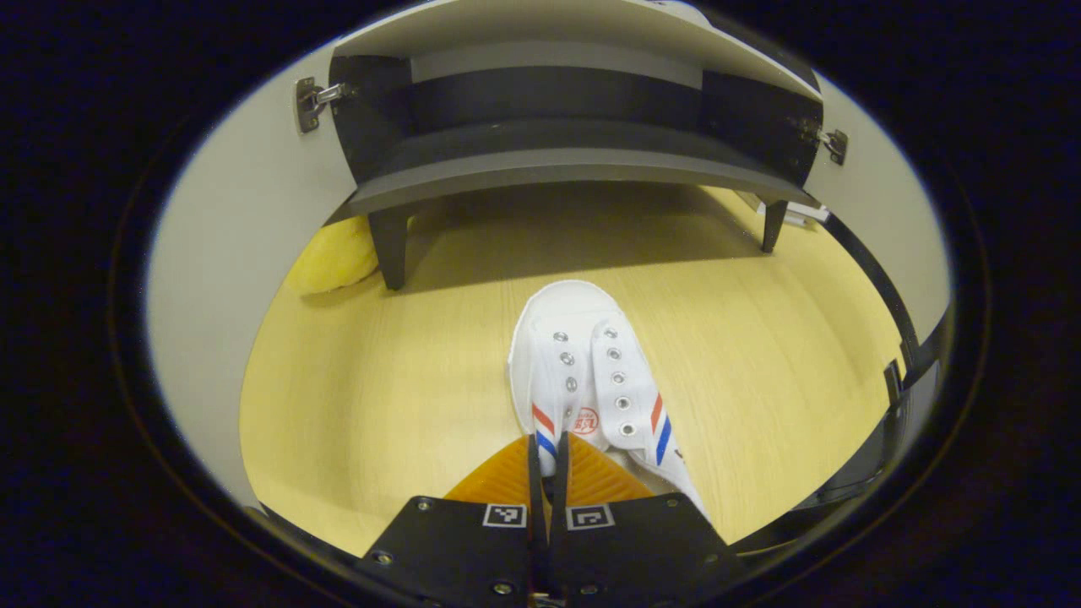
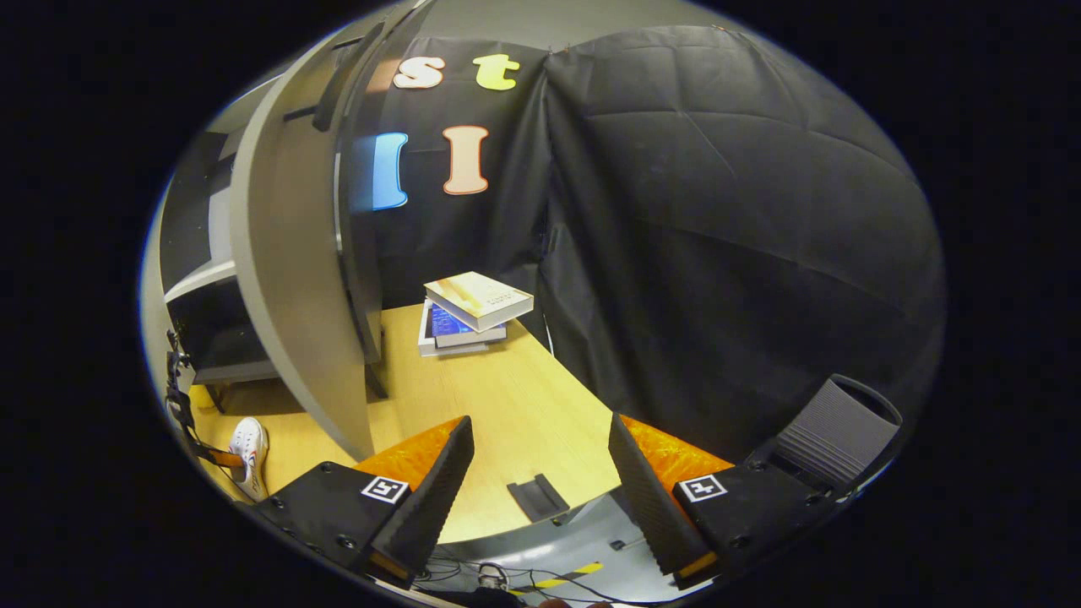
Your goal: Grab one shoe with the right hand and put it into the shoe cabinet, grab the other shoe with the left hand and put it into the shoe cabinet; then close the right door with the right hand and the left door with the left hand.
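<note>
- Left gripper (image 1: 547, 460): we've got it pinched tight on the white shoe's (image 1: 583, 371) heel collar, near the open shoe cabinet (image 1: 557, 160).
- Right gripper (image 2: 539, 473): wide apart, gripping nothing, over the table (image 2: 515, 397).

We are looking out over a pale wood-grain tabletop (image 2: 524, 397) that is stretching ahead of our right tongs, with black quilted cloth (image 2: 726, 219) hanging as the wall beyond and to the right of them. A short stack of books (image 2: 469, 314) is lying on the table straight ahead, against that cloth. Nearer, just below the table edge, a grey ribbed box (image 2: 832, 431) is sitting right of the tongs. Ahead-left of our left tongs, something yellow and soft (image 1: 334, 257) is resting on the wood.
</note>
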### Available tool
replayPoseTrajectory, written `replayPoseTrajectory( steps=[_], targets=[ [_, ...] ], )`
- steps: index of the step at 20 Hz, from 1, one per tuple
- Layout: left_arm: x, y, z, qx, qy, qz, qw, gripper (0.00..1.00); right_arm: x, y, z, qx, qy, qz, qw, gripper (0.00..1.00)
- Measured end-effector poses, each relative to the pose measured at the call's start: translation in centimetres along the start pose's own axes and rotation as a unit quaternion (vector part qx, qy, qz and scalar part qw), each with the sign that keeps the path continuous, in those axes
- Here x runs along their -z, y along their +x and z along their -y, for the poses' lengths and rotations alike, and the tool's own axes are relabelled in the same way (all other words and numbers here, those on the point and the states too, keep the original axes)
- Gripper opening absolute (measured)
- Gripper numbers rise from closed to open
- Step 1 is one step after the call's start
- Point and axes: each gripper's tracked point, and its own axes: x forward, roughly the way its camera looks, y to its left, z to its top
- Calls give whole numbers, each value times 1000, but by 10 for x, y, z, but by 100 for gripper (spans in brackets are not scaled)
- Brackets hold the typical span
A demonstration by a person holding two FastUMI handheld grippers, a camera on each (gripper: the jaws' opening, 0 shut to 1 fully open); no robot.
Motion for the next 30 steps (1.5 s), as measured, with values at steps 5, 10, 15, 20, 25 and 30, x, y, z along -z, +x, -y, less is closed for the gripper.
replayPoseTrajectory(
  steps=[5, 10, 15, 20, 25, 30],
  targets=[
    [-20, -16, -7, -10, -23, 25, 999, 2, -29, 36, -3, -20, 19, 14, 1000, 100],
    [-65, -53, -19, -5, -41, 91, 995, 2, -33, 49, -20, -46, 8, 14, 999, 100],
    [-74, -58, -24, 4, -69, 161, 984, 2, -23, 54, -33, -58, 7, -3, 998, 100],
    [-80, -64, -25, -2, -51, 231, 972, 7, -30, 58, -27, -53, 5, 6, 999, 100],
    [-82, -63, -26, -9, -31, 291, 956, 2, -35, 62, -11, -37, 24, 13, 999, 100],
    [-88, -72, -26, -22, -14, 332, 943, 2, -33, 58, 7, -22, 26, 15, 999, 100]
  ],
)
